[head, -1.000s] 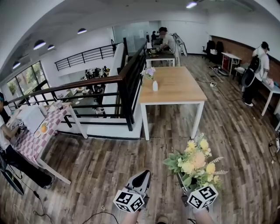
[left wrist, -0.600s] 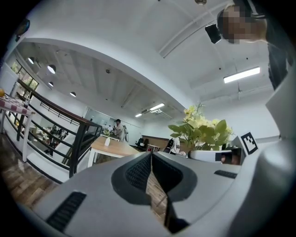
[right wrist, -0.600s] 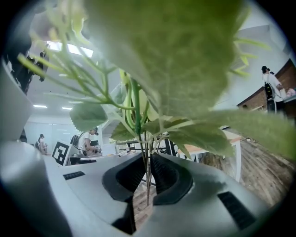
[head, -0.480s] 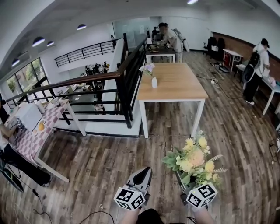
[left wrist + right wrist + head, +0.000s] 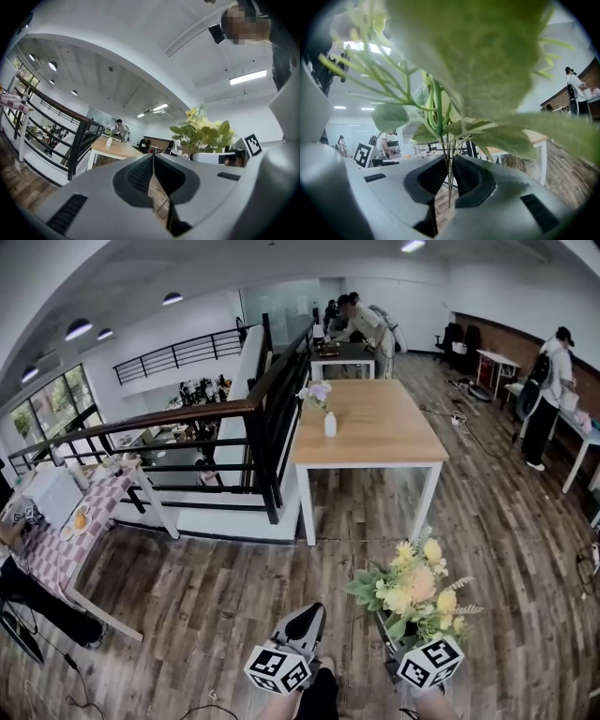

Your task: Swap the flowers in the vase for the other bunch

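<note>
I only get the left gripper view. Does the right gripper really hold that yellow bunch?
Observer: Yes. The right gripper view shows the right gripper shut on the stems of the yellow bunch.
Operator: What is in the vase now? Too small for me to tell.
Observer: The head view shows pale purple flowers in the white vase on the wooden table.

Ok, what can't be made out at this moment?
- Vase and its flowers, head view: too small to tell stem count or flower type.
- Right hand-held gripper, head view: tips covered by the yellow bunch.
- Table, right gripper view: mostly blocked by that bunch, blurred against the lens.
</note>
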Demonstrator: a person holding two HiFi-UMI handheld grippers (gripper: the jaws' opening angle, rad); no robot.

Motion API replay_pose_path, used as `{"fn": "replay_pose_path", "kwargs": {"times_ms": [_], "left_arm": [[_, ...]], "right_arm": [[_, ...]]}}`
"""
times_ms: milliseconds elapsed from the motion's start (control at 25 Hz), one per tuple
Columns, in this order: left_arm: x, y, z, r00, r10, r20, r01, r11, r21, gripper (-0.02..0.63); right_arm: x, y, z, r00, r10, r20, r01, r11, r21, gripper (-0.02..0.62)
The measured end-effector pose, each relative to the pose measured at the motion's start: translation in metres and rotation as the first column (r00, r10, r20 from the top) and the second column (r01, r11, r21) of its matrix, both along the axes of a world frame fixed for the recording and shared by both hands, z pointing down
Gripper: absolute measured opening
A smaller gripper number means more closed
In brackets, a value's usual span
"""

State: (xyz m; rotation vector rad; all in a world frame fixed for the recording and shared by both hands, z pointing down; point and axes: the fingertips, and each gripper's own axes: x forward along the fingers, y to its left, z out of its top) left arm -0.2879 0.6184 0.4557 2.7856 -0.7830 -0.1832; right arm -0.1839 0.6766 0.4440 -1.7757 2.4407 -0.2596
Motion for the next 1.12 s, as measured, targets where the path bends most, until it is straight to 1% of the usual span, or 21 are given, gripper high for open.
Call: {"fn": "replay_pose_path", "kwargs": {"times_ms": [400, 640, 1120], "left_arm": [[0.033, -0.090, -0.008, 1.000, 0.016, -0.019, -0.015, 1.000, 0.006, 0.015], [0.055, -0.137, -0.010, 0.999, 0.050, -0.015, -0.050, 0.999, 0.002, 0.015], [0.080, -0.236, -0.007, 0.996, 0.093, -0.017, -0.093, 0.996, -0.001, 0.015]], "right_arm": [[0.018, -0.090, -0.003, 1.000, -0.009, -0.017, 0.009, 1.000, -0.011, 0.054], [0.032, -0.141, -0.005, 1.000, 0.006, -0.016, -0.006, 1.000, -0.020, 0.054], [0.049, -0.240, -0.005, 1.000, 0.030, -0.005, -0.030, 0.999, -0.015, 0.054]]}}
